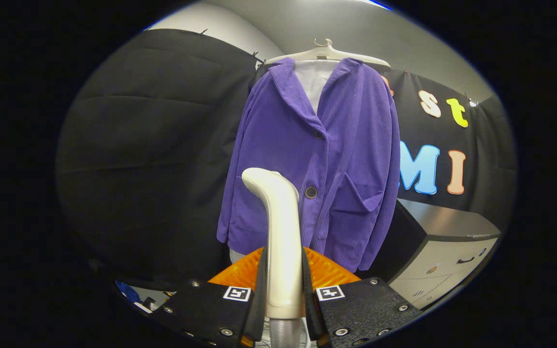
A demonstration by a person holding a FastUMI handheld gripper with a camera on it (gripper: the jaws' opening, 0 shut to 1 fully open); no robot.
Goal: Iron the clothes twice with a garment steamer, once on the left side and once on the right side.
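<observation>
Gripper (283,290) fingers clamped on smooth cream steamer (281,232) handle, curved head tipped left. Just beyond it, purple ribbed corduroy jacket (327,159) hangs buttoned on pale plastic hanger (327,53), patch pocket lower right. Grey drawer cabinet (447,246) beside jacket.

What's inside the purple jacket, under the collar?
A white garment shows inside the purple jacket, on a white hanger; lower down the buttoned front hides it. The gripper holds the steamer.
</observation>
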